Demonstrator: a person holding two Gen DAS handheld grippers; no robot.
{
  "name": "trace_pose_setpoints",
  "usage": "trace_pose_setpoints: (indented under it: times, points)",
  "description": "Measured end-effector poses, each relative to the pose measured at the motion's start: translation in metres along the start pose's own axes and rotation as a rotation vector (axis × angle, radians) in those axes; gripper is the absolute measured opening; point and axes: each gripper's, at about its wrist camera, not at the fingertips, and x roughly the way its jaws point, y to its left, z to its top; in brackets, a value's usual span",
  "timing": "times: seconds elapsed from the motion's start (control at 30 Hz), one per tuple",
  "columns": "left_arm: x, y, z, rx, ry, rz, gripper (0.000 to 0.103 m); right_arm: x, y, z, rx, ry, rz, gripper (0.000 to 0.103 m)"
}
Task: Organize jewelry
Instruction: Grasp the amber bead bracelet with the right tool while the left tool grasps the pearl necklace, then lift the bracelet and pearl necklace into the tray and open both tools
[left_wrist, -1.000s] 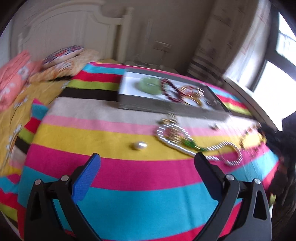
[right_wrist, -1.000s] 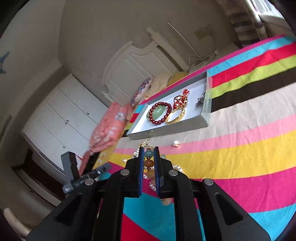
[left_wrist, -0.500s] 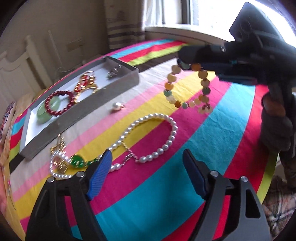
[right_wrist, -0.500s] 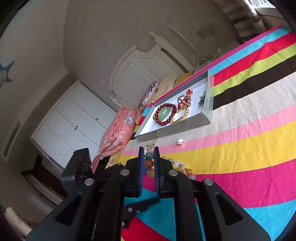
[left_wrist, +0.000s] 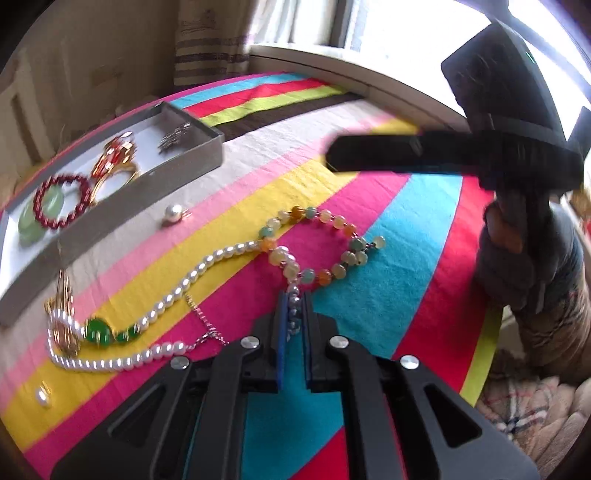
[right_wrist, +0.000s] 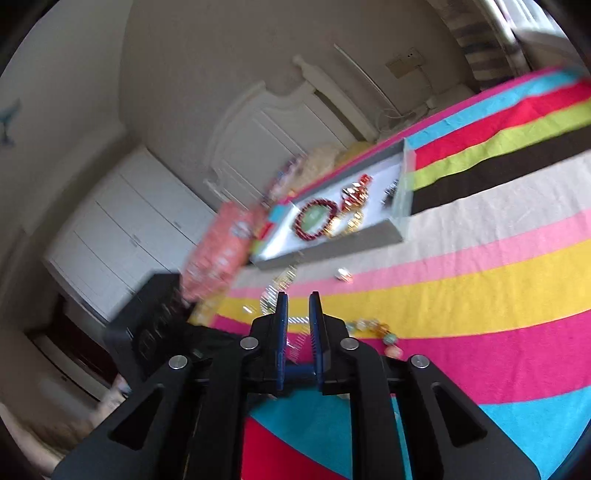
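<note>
My left gripper (left_wrist: 293, 306) is shut on the pearl necklace (left_wrist: 173, 295), pinching its near loop on the striped cloth. A multicolour bead bracelet (left_wrist: 317, 243) lies on the cloth just beyond my fingertips, over the necklace. My right gripper (right_wrist: 297, 306) is slightly open and empty, raised above the cloth; it shows from the side in the left wrist view (left_wrist: 406, 153). The grey jewelry tray (left_wrist: 122, 199) holds a red bead bracelet (left_wrist: 62, 199) around a green stone, gold pieces and a silver piece. The tray also shows in the right wrist view (right_wrist: 332, 240).
A loose pearl (left_wrist: 173, 214) lies in front of the tray, another (left_wrist: 42, 397) near the cloth's left edge. A gold ornament (left_wrist: 62, 314) and green stone (left_wrist: 96, 332) sit on the necklace's left end. A window lies beyond the bed; a headboard (right_wrist: 273, 125) stands behind the tray.
My right gripper let the bead bracelet go; it now lies on the cloth and the gripper has lifted away. My left gripper moved forward and shut on the pearl necklace.
</note>
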Motion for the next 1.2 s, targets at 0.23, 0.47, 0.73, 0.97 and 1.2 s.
trace_pose_setpoints:
  times: [0.23,0.47,0.73,0.97,1.2]
  points:
    - [-0.046,0.052,-0.018,-0.325,-0.194,-0.227,0.007,0.009,0.040,-0.017,-0.250,0.117,-0.106,0.064]
    - [-0.077,0.065,-0.016,-0.395,-0.281,-0.308,0.007,0.058,0.064,-0.030,-0.408,0.265,-0.239,0.061]
    - [-0.098,0.083,-0.014,-0.485,-0.362,-0.335,0.007,0.075,0.060,-0.038,-0.427,0.305,-0.318,0.012]
    - [-0.138,0.098,0.000,-0.528,-0.457,-0.383,0.007,0.035,0.030,-0.009,-0.094,0.124,0.025,0.011]
    - [-0.188,0.100,0.017,-0.523,-0.547,-0.409,0.007,0.007,0.029,0.024,0.099,-0.066,0.317,0.011]
